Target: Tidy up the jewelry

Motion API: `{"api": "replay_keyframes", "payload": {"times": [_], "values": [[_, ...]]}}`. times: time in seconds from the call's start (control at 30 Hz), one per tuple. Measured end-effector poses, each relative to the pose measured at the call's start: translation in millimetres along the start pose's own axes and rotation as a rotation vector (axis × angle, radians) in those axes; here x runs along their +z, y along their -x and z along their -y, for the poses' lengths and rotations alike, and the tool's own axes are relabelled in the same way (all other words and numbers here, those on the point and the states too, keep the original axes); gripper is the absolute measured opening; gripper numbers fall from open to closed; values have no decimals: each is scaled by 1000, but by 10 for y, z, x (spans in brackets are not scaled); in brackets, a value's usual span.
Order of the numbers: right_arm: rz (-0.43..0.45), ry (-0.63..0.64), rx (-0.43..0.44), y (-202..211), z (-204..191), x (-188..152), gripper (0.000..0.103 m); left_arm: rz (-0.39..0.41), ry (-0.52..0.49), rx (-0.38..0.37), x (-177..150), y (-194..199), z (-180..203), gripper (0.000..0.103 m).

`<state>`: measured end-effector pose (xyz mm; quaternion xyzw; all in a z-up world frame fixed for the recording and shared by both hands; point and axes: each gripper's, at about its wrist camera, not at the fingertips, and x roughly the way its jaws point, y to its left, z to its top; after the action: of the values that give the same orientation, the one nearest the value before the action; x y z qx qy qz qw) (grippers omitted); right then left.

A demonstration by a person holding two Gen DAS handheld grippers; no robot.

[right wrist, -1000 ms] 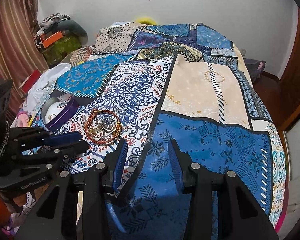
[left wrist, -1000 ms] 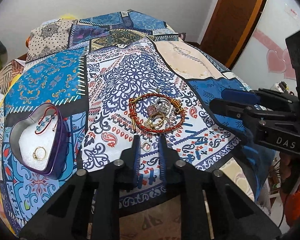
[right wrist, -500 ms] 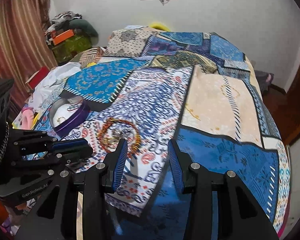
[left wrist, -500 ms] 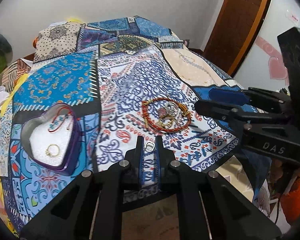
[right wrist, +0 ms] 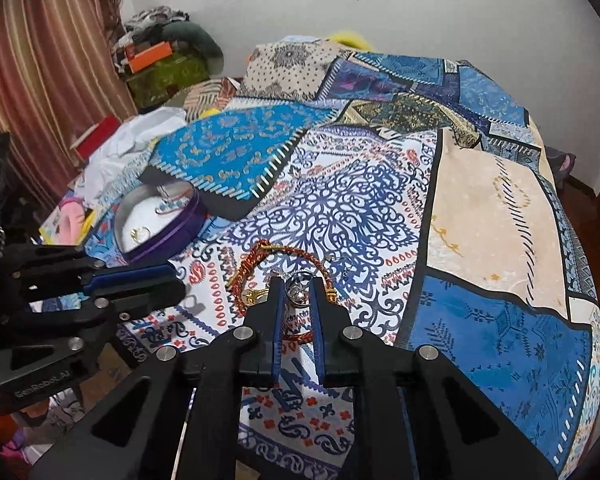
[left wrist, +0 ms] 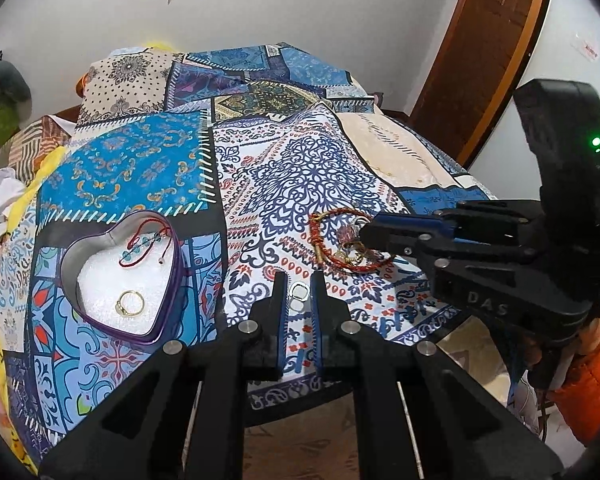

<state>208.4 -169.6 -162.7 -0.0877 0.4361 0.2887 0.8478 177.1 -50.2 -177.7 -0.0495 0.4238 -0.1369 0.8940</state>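
Observation:
A silver ring (left wrist: 299, 291) sits between the tips of my left gripper (left wrist: 299, 280), whose jaws are narrowed onto it just above the patterned cloth. A heart-shaped purple tin (left wrist: 118, 277) at the left holds a gold ring (left wrist: 130, 303) and a red cord bracelet (left wrist: 148, 240). A pile of jewelry ringed by a red-orange bracelet (right wrist: 284, 280) lies on the cloth. My right gripper (right wrist: 298, 284) has its jaws narrowed around a silver piece (right wrist: 297, 291) in that pile. It also shows in the left wrist view (left wrist: 370, 232).
The patchwork bedspread (right wrist: 480, 200) covers the bed. Clothes and boxes (right wrist: 156, 60) pile at the far left by a curtain. A wooden door (left wrist: 492, 48) stands at the right. The bed's front edge is just below both grippers.
My left gripper has closed from open onto the silver ring. My right gripper has moved left over the jewelry pile and its jaws have narrowed around a silver piece.

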Motion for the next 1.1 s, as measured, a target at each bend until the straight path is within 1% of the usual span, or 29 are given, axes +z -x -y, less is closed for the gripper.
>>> {"api": "replay_keyframes", "payload": {"times": [0.23, 0.47, 0.67, 0.8, 1.1], "values": [[-21, 4, -6, -46, 26, 24, 11, -2, 25, -4, -26, -9, -75, 9], [-15, 4, 1, -47, 27, 28, 9, 1, 32, -6, -40, 6, -83, 9], [28, -26, -3, 89, 46, 46, 9, 13, 29, 2, -30, 87, -72, 9], [65, -22, -11, 246, 26, 83, 9, 28, 27, 10, -8, 165, -64, 9], [164, -11, -32, 598, -77, 255, 9, 88, 27, 42, 65, 444, -100, 9]]}}
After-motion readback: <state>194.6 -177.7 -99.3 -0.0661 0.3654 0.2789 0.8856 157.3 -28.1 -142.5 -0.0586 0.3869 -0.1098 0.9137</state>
